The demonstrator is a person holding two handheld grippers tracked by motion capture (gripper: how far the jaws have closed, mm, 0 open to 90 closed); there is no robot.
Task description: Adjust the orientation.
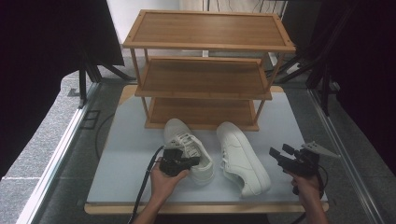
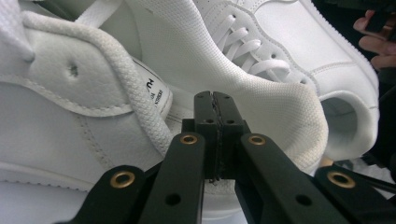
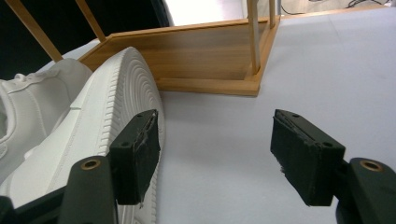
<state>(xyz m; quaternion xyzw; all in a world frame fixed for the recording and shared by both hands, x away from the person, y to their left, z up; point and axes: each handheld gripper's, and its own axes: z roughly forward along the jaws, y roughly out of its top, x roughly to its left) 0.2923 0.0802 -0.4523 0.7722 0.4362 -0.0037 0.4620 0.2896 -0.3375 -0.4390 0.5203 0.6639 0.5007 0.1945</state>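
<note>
Two white sneakers lie on a grey mat [image 1: 122,158] in front of a wooden shoe rack [image 1: 205,77]. My left gripper [image 1: 193,162] sits at the heel of the left sneaker [image 1: 187,142]. In the left gripper view its jaws [image 2: 215,119] are shut pad to pad, with nothing seen between them, just in front of that sneaker's padded collar [image 2: 140,100]. The right sneaker [image 1: 243,161] lies beside it [image 2: 299,42]. My right gripper [image 1: 280,152] hovers open to the right of that sneaker. In the right gripper view its jaws [image 3: 215,149] stand wide apart, the left pad close to the ribbed sole [image 3: 123,84].
The rack has three shelves, and its lowest one [image 3: 201,53] stands right behind the sneakers' toes. Dark curtains and metal frame rails [image 1: 60,154] line both sides of the table. Bare mat [image 3: 261,74] stretches to the right of the right sneaker.
</note>
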